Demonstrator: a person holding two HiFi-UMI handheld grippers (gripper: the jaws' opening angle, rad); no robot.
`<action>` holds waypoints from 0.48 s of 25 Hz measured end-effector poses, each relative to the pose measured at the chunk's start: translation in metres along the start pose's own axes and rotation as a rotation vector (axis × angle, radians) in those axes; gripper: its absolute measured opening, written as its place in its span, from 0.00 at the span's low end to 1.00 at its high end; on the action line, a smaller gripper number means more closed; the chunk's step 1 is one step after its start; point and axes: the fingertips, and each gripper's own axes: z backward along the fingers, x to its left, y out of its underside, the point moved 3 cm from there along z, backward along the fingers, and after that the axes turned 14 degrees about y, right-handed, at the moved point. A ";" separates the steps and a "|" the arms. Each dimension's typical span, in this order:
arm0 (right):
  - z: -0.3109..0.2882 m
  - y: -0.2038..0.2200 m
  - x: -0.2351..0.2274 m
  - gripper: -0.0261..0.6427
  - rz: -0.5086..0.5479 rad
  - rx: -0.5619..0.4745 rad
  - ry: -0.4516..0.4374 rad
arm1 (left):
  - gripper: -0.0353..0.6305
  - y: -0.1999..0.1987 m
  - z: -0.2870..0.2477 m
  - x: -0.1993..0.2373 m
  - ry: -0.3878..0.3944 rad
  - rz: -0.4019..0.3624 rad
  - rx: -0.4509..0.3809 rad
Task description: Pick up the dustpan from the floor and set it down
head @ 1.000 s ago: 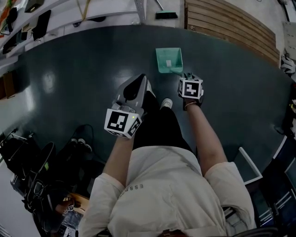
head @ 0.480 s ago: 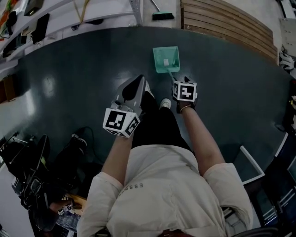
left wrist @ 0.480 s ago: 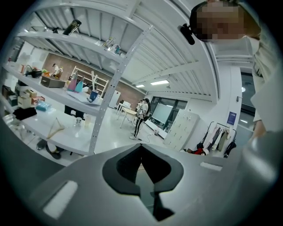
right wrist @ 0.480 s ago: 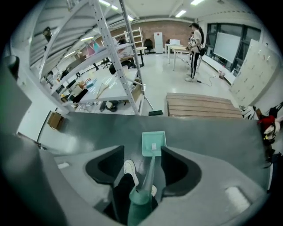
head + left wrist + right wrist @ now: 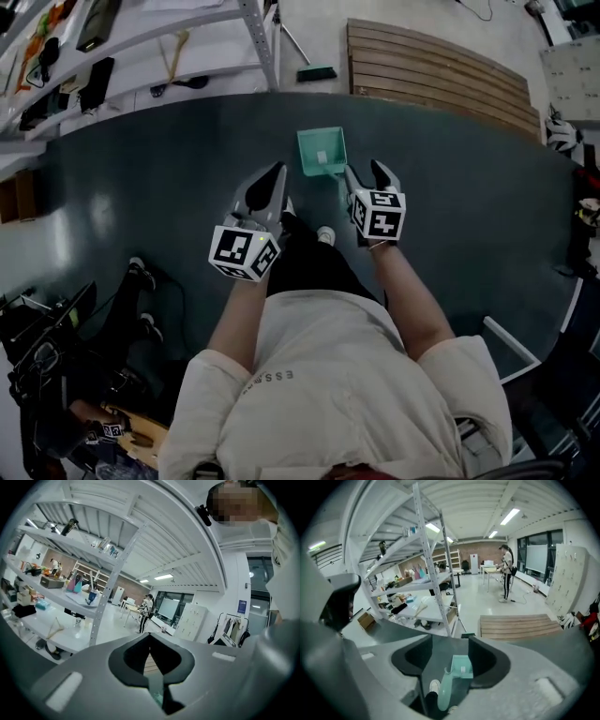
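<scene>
Now: right gripper (image 5: 365,172) jaws just opened wide, handle of teal dustpan (image 5: 320,150) untouched in their gap, upper centre; left gripper (image 5: 274,174) closed, empty.

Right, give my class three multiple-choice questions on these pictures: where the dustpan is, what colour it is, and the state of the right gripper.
1. Where is the dustpan? A on a shelf; B on the dark floor; C on the wooden boards.
2. What colour is it? A red; B yellow; C green.
3. The right gripper is: A open; B shut on the dustpan; C shut on a shoe.
Answers: 1 B, it lies flat on the floor. 2 C, it is pale green. 3 A, its jaws have just been opening and stand apart, gripping nothing; the handle shows beyond the gap.
</scene>
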 end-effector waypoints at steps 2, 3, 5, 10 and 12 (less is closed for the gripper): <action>0.026 -0.013 -0.009 0.27 -0.007 -0.079 0.001 | 0.07 -0.008 0.005 -0.017 0.004 -0.027 -0.023; 0.039 -0.019 -0.014 0.18 -0.005 -0.127 0.010 | 0.07 -0.011 0.009 -0.026 0.004 -0.041 -0.035; 0.066 -0.030 -0.025 0.03 -0.005 -0.230 0.022 | 0.07 -0.019 0.016 -0.042 -0.003 -0.067 -0.070; 0.126 -0.044 -0.037 0.03 0.012 -0.409 -0.011 | 0.07 -0.032 0.043 -0.075 -0.025 -0.124 -0.137; 0.146 -0.034 -0.036 0.03 0.034 -0.418 -0.049 | 0.07 -0.028 0.058 -0.088 -0.039 -0.130 -0.140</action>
